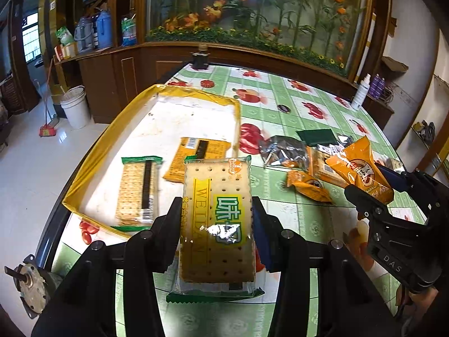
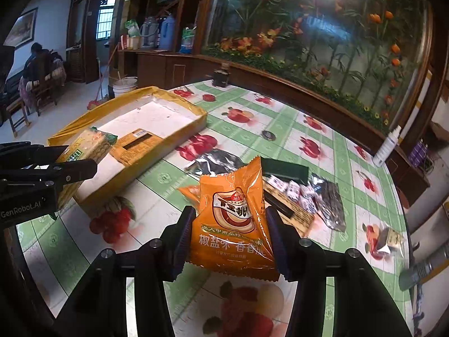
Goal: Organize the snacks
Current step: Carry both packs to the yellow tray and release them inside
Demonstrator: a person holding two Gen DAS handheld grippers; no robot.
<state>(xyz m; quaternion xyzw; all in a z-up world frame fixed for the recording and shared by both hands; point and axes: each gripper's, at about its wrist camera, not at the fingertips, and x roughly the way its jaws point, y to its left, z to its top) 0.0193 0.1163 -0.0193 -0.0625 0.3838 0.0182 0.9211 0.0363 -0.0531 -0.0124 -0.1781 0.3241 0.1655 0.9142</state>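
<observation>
1. The left gripper (image 1: 217,219) has its jaws clamped on the long sides of a cracker packet (image 1: 217,219), green-edged with a yellow label, held above the surface (image 1: 280,106) at the near edge of the yellow tray (image 1: 92,151).
2. The right gripper (image 2: 230,241) has its jaws clamped on an orange snack bag (image 2: 233,219), one pad pressed to each side, the bag lifted clear of the surface (image 2: 266,118).
3. In the left wrist view the right gripper (image 1: 367,193) enters at 3 o'clock, its orange snack bag (image 1: 356,168) raised over the loose pile.
4. In the right wrist view the left gripper (image 2: 81,165) reaches in at 9 o'clock with the cracker packet (image 2: 87,146) over the yellow tray (image 2: 126,95).
5. Inside the tray lie a second cracker packet (image 1: 137,188), face down toward 9 o'clock, and a flat orange packet (image 1: 196,157) just beside it, barcode side up.
6. Outside the tray, toward 2 o'clock in the left wrist view, a heap of unsorted snacks (image 1: 308,163) rests on the fruit-print cloth: silver foil bags, a dark green pack, and further orange wrappers.
7. A white spray bottle (image 1: 360,92) stands at the far right edge of the surface.
8. A white bucket (image 1: 74,106) sits on the floor beyond the tray, at 10 o'clock.
</observation>
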